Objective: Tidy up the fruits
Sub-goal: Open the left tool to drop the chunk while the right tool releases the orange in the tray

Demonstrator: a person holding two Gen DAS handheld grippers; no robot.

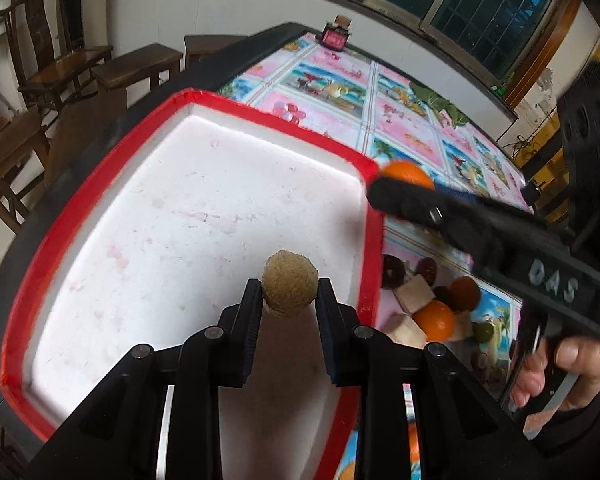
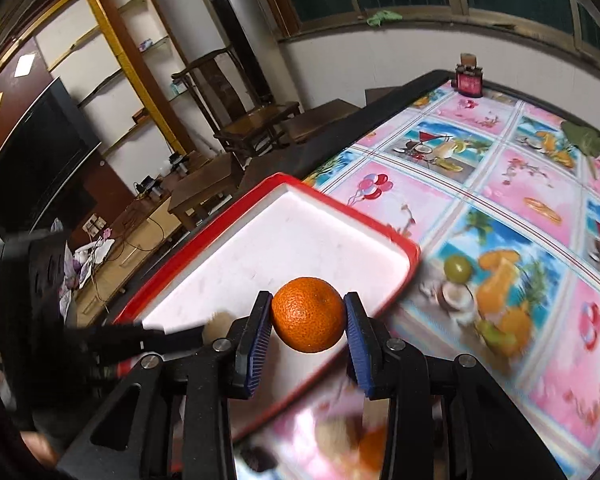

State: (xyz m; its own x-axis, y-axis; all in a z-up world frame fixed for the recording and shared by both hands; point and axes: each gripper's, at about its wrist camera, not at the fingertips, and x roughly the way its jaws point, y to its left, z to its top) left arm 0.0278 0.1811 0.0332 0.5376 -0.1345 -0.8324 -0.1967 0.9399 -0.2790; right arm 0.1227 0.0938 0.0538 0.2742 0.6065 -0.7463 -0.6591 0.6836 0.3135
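A: How many fruits are held?
B: Two. The left gripper [image 1: 289, 294] is clamped on one brown fruit [image 1: 289, 289] above the tray [image 1: 284, 136]; the right gripper [image 2: 307, 322] pinches one orange [image 2: 309, 314] over its corner.
A: On the table [image 1: 400, 120]?
B: Two more oranges [image 1: 436, 319].

In the left wrist view, the lower half of the orange [image 1: 407, 173] is hidden behind the blurred right gripper [image 1: 384, 194], and the near corner of the red-rimmed tray [image 1: 374, 240] is covered by the left gripper's own black frame. The pile of fruit [image 1: 432, 300] beside the tray is partly masked, one orange piece at the bottom edge being cut to a sliver. In the right wrist view, the left gripper [image 2: 210, 326] and the brown ball [image 2: 216, 322] are smeared by motion, and the items on the worktop [image 2: 520, 208] below the fingers [image 2: 260, 340] are too blurred to name.
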